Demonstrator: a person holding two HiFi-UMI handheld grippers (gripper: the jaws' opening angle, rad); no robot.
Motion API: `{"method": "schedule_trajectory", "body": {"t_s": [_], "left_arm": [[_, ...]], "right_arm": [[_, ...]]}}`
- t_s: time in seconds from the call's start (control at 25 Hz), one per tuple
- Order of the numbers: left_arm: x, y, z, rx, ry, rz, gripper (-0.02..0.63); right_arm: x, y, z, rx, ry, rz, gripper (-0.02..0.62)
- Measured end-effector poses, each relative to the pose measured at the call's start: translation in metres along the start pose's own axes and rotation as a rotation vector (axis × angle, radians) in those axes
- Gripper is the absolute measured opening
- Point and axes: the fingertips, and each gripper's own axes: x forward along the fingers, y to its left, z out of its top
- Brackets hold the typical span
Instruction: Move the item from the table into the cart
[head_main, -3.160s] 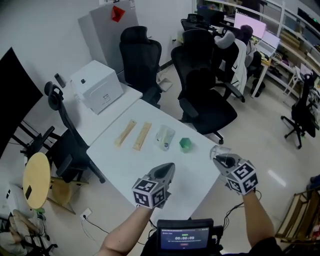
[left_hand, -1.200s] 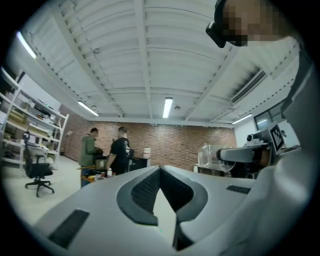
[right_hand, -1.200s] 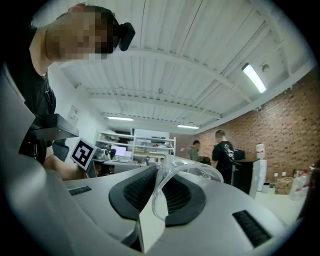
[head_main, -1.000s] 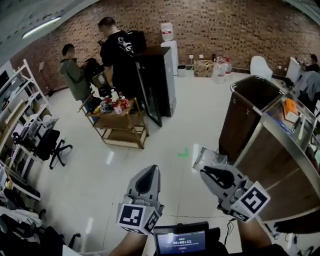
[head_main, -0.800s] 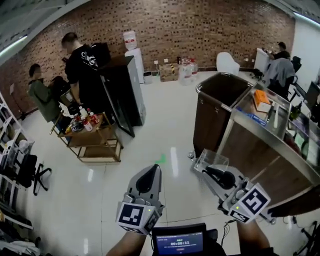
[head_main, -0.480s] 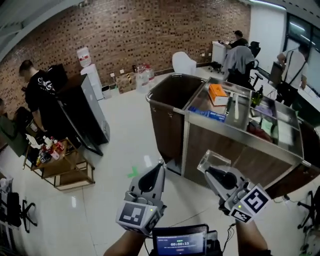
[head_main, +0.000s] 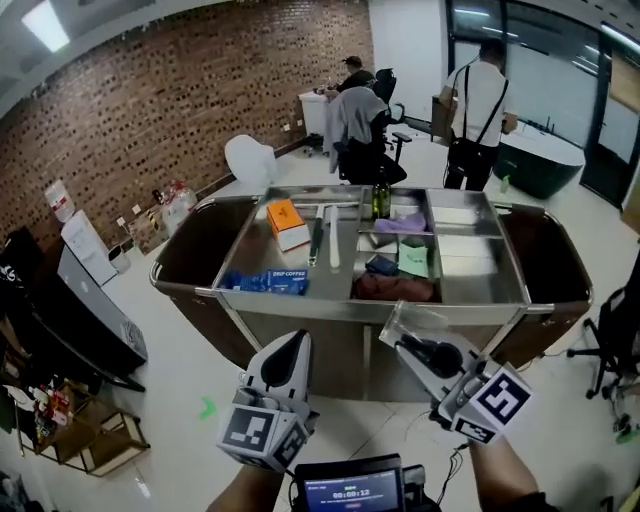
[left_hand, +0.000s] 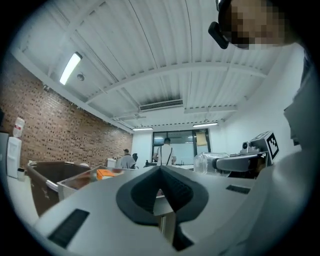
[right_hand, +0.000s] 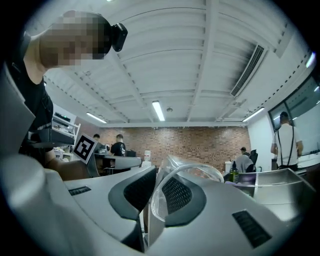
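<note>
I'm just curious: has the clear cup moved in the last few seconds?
Yes. The clear cup, pinched in the right gripper, has travelled toward the cart and now reaches its near rim.

small screen (head_main: 347, 490) at bottom edge, timer digits too small to read surely, blue box (head_main: 264, 282) white print illegible

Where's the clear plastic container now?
Head view, lower right: the clear plastic container is clamped in the right gripper, held just before the near rim of the cart.
</note>
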Motion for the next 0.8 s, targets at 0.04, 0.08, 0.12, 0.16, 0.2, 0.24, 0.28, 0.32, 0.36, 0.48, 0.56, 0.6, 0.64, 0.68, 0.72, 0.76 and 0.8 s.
{"method": "schedule_trajectory", "body": {"t_s": [0.04, 0.08, 0.12, 0.16, 0.2, 0.24, 0.28, 0.32, 0.36, 0.48, 0.56, 0.6, 0.64, 0.68, 0.72, 0.76, 0.8], "left_arm": [[0.022, -0.006, 0.002, 0.006, 0.0, -0.026, 0.0], [0.043, -0.011, 0.004, 0.013, -0.003, -0.051, 0.0], [0.062, -0.014, 0.006, 0.018, -0.006, -0.074, 0.0], [0.079, -0.015, 0.009, 0.025, -0.012, -0.093, 0.0], [0.095, -0.015, 0.012, 0.035, -0.023, -0.108, 0.0], [0.11, -0.013, 0.015, 0.045, -0.037, -0.122, 0.0], [0.124, -0.01, 0.019, 0.053, -0.051, -0.139, 0.0], [0.137, -0.007, 0.023, 0.054, -0.061, -0.163, 0.0], [0.149, -0.004, 0.026, 0.054, -0.065, -0.191, 0.0], [0.18, 0.001, 0.033, 0.07, -0.061, -0.262, 0.0], [0.201, 0.003, 0.037, 0.081, -0.057, -0.289, 0.0], [0.212, 0.002, 0.04, 0.076, -0.054, -0.3, 0.0], [0.224, 0.001, 0.043, 0.062, -0.051, -0.31, 0.0], [0.236, 0.0, 0.046, 0.039, -0.05, -0.321, 0.0], [0.248, 0.0, 0.05, 0.009, -0.052, -0.332, 0.0], [0.261, 0.0, 0.055, -0.012, -0.056, -0.34, 0.0], [0.273, 0.0, 0.06, -0.013, -0.062, -0.34, 0.0]], "right_arm": [[-0.004, -0.021, 0.001, -0.004, 0.001, -0.025, 0.025], [-0.007, -0.04, 0.002, -0.011, 0.004, -0.05, 0.025], [-0.01, -0.058, 0.002, -0.019, 0.006, -0.076, 0.025], [-0.012, -0.075, 0.002, -0.026, 0.008, -0.103, 0.026], [-0.012, -0.091, 0.002, -0.03, 0.01, -0.128, 0.025], [-0.012, -0.105, 0.002, -0.033, 0.011, -0.153, 0.026], [-0.01, -0.119, 0.003, -0.035, 0.014, -0.178, 0.026], [-0.008, -0.13, 0.005, -0.041, 0.02, -0.205, 0.026], [-0.007, -0.142, 0.007, -0.05, 0.029, -0.233, 0.026], [-0.001, -0.175, 0.018, -0.079, 0.047, -0.294, 0.025], [0.0, -0.2, 0.029, -0.096, 0.059, -0.316, 0.026], [0.0, -0.213, 0.035, -0.107, 0.07, -0.325, 0.026], [-0.002, -0.227, 0.04, -0.117, 0.082, -0.333, 0.026], [-0.002, -0.241, 0.046, -0.125, 0.093, -0.336, 0.026], [-0.002, -0.255, 0.051, -0.133, 0.103, -0.335, 0.026], [-0.001, -0.269, 0.056, -0.14, 0.111, -0.331, 0.026], [0.0, -0.282, 0.06, -0.148, 0.12, -0.326, 0.026]]}}
